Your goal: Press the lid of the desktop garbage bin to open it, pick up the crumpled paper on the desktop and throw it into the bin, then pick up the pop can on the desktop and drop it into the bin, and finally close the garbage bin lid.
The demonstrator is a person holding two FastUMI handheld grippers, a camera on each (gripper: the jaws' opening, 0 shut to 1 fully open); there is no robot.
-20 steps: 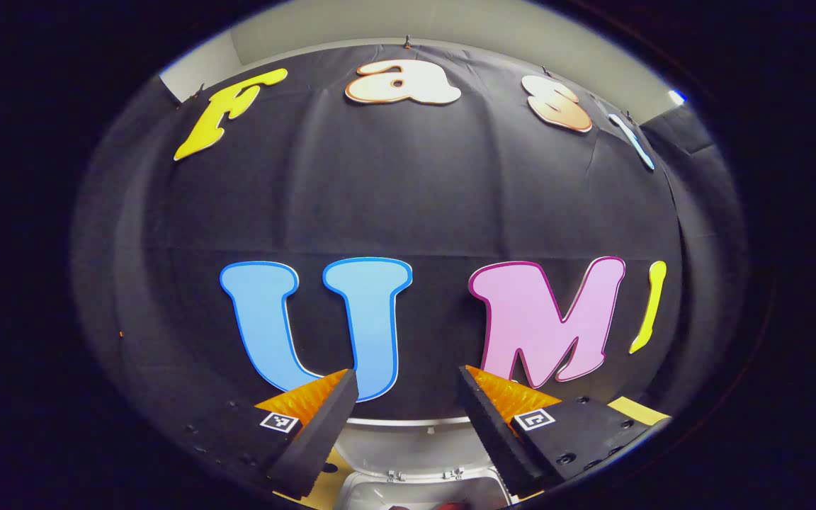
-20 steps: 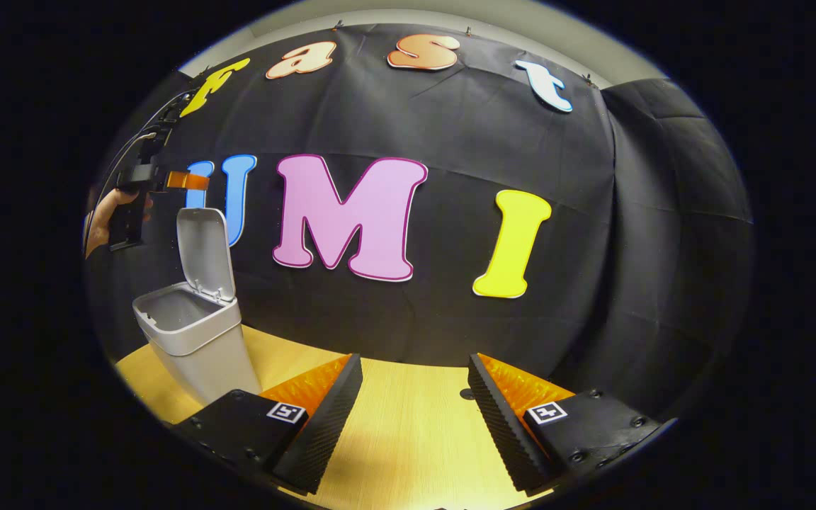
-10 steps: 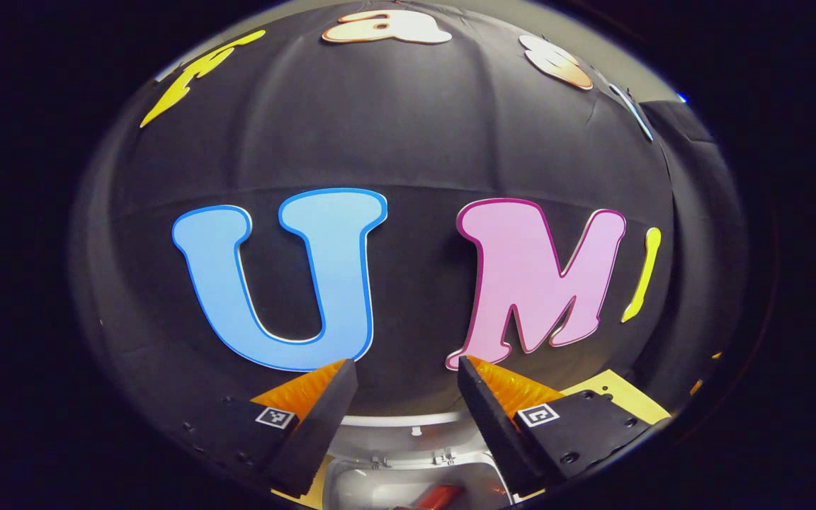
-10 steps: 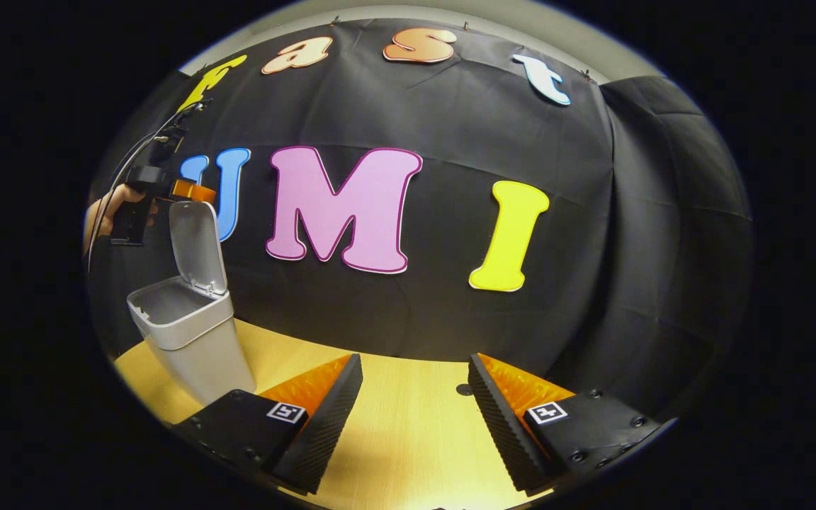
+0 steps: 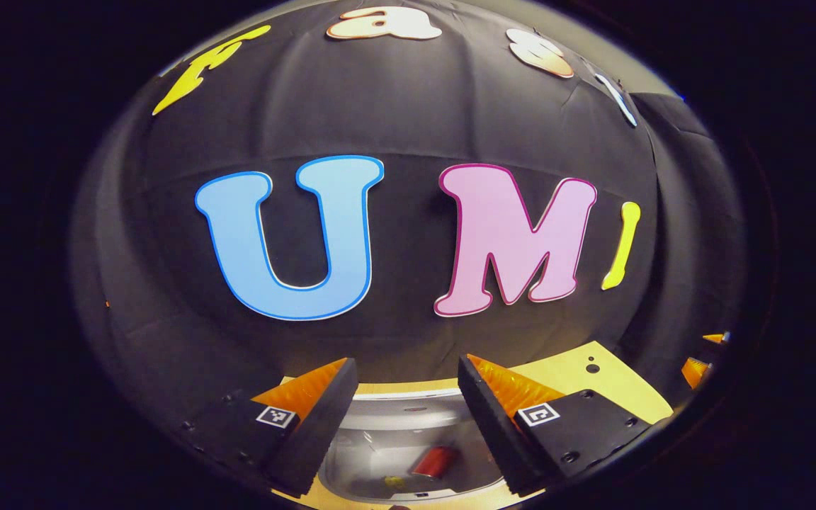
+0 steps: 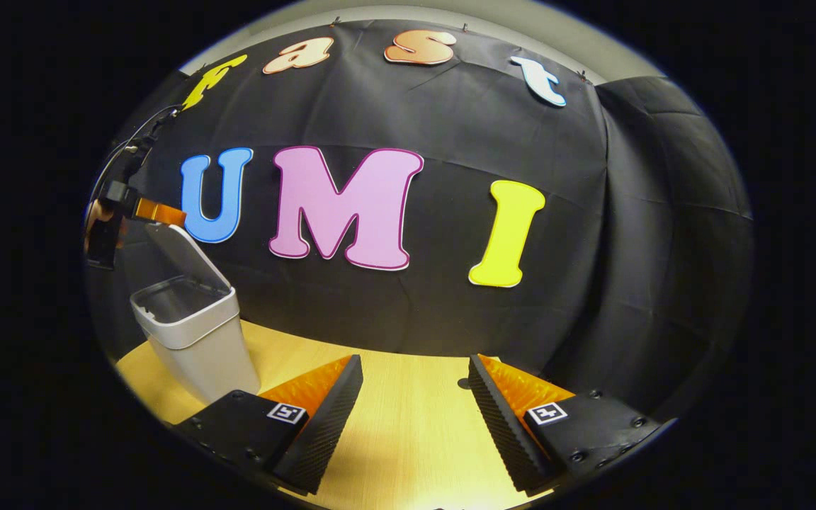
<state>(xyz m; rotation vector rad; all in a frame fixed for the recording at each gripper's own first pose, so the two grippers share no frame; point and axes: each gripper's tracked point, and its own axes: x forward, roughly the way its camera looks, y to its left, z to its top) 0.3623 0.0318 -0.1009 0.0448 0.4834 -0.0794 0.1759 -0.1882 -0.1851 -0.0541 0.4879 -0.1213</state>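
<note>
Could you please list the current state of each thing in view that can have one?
Garbage bin: upright on the table, open.
Lid: tilted forward, partly lowered over the bin.
Pop can: inside the bin.
Left gripper: at the lid's top edge, jaws apart, holding nothing.
Right gripper: over the table, jaws apart, holding nothing.

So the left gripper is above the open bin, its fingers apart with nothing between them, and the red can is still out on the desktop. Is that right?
Not quite: the red can already lies inside the bin, as the left gripper view shows. The rest holds: the left gripper is above the open bin with its fingers apart and nothing between them.
</note>
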